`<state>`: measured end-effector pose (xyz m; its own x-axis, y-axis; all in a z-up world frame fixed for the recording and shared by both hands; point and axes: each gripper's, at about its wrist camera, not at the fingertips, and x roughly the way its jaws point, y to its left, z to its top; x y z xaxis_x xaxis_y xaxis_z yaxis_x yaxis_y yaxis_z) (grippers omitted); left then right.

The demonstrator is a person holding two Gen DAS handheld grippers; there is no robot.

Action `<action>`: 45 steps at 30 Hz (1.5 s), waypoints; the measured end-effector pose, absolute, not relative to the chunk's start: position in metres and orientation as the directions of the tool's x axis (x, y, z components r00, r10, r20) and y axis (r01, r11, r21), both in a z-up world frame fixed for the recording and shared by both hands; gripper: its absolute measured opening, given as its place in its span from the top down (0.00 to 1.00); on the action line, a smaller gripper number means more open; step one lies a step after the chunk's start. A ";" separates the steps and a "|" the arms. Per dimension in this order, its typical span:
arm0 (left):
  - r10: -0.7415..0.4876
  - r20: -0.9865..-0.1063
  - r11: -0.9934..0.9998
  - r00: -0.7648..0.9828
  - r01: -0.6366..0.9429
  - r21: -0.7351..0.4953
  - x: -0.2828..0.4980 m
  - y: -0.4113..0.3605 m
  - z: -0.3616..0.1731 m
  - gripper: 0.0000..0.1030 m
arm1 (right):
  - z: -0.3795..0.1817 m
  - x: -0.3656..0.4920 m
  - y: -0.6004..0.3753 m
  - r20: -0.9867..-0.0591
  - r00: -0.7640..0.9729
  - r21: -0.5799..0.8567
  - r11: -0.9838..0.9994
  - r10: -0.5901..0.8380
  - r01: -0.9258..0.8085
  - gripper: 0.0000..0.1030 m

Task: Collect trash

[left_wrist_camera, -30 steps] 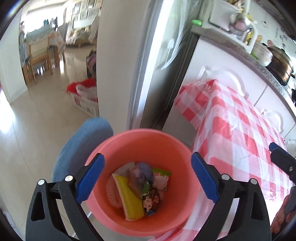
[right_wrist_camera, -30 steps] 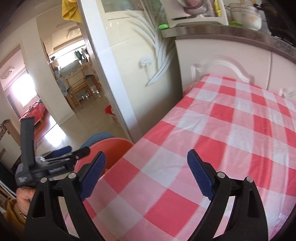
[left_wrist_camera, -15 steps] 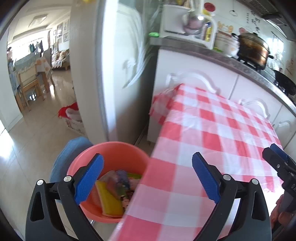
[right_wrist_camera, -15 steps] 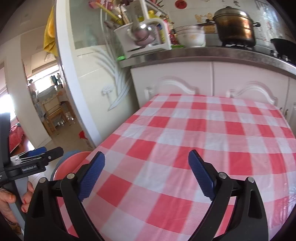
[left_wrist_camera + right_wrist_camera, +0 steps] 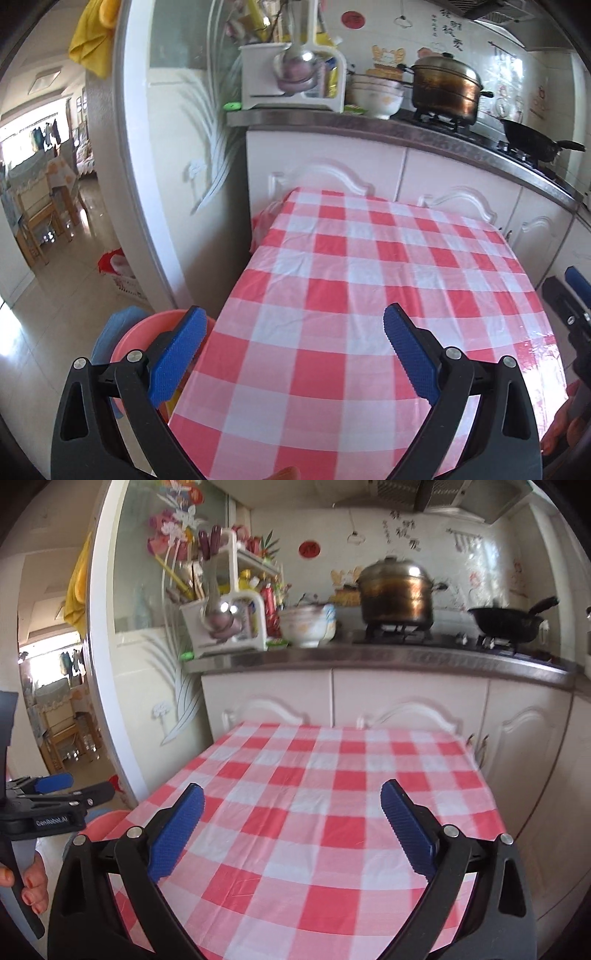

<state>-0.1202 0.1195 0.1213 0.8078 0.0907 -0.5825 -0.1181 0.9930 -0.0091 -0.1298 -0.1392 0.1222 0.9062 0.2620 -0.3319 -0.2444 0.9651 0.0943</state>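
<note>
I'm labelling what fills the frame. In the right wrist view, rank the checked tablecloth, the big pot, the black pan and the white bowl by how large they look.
1. Checked tablecloth, by far the largest.
2. Big pot.
3. Black pan and white bowl look about alike; motion blur makes ranking them unsure.

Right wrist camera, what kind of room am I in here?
A home kitchen, most likely. A lidded pot and a black wok sit on a gas stove on the counter, with white cabinets below and a checked tablecloth up front.
</note>
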 end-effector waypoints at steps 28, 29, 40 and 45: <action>0.054 -0.337 0.999 0.940 -0.053 0.012 -0.190 0.090 0.197 0.07 | 0.228 -0.240 -0.140 -0.159 0.977 0.012 0.990 0.142 -0.142 0.04; 0.053 -0.330 0.999 0.943 -0.052 0.011 -0.192 0.091 0.199 0.07 | 0.230 -0.241 -0.140 -0.157 0.978 0.015 0.990 0.141 -0.140 0.04; 0.062 -0.294 0.998 0.954 -0.059 0.017 -0.202 0.094 0.207 0.07 | 0.242 -0.247 -0.139 -0.170 0.979 0.011 0.994 0.112 -0.112 0.04; 0.061 -0.285 0.998 0.957 -0.060 0.012 -0.205 0.096 0.209 0.07 | 0.244 -0.249 -0.139 -0.168 0.980 0.009 0.995 0.104 -0.104 0.04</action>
